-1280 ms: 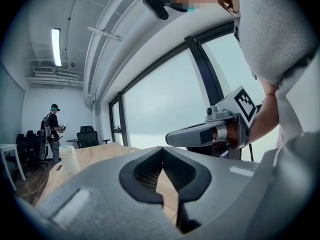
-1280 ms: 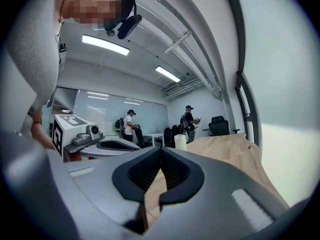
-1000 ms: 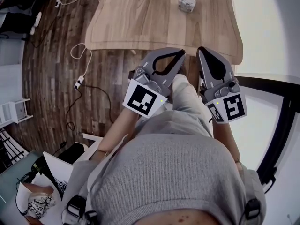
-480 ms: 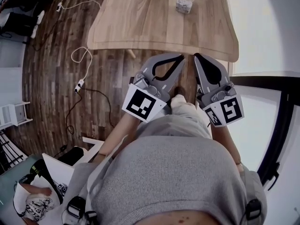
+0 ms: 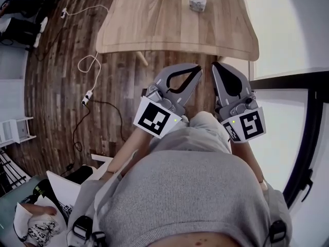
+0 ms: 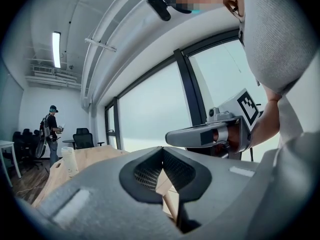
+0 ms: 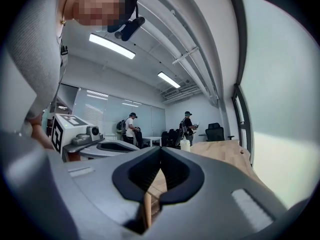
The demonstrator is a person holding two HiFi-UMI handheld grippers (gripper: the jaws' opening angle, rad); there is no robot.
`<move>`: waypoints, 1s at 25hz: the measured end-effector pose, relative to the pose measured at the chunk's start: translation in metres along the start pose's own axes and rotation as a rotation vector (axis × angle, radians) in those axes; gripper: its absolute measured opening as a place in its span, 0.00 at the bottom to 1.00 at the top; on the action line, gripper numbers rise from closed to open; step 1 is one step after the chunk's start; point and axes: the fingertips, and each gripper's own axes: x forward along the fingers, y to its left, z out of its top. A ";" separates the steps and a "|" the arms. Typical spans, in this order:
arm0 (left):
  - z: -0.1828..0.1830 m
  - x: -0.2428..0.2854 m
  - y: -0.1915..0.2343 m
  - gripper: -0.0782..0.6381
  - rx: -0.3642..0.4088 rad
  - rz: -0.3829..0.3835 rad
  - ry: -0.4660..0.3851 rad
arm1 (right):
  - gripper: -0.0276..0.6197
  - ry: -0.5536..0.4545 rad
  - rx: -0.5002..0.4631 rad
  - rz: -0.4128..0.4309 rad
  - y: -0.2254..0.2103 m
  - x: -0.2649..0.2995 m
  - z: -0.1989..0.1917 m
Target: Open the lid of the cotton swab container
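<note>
The cotton swab container (image 5: 198, 0), a small clear tub with a lid, stands far off on the wooden table (image 5: 154, 24). The same tub shows as a small pale cylinder (image 6: 70, 161) in the left gripper view and as a distant pale tub (image 7: 185, 145) in the right gripper view. My left gripper (image 5: 196, 69) and right gripper (image 5: 216, 66) are both shut and hold nothing. They hang side by side over the floor, short of the table's near edge, pointing level toward it.
A white cable and plug (image 5: 86, 92) lie on the dark wood floor left of the table. A window wall with a black frame (image 5: 288, 81) runs along the right. People (image 7: 189, 126) stand by office chairs at the far end of the room.
The table and container have slid up and away in the head view while both grippers stay side by side and shut, shifted slightly lower in the frame.
</note>
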 end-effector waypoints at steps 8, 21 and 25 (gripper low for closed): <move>0.011 -0.013 -0.031 0.11 -0.015 0.046 -0.020 | 0.05 -0.011 0.010 0.022 0.017 -0.036 0.003; 0.034 -0.043 -0.128 0.11 -0.062 0.137 -0.043 | 0.05 -0.020 -0.022 0.040 0.060 -0.136 0.015; 0.036 -0.051 -0.150 0.11 -0.038 0.137 -0.017 | 0.05 -0.021 -0.019 0.040 0.071 -0.157 0.018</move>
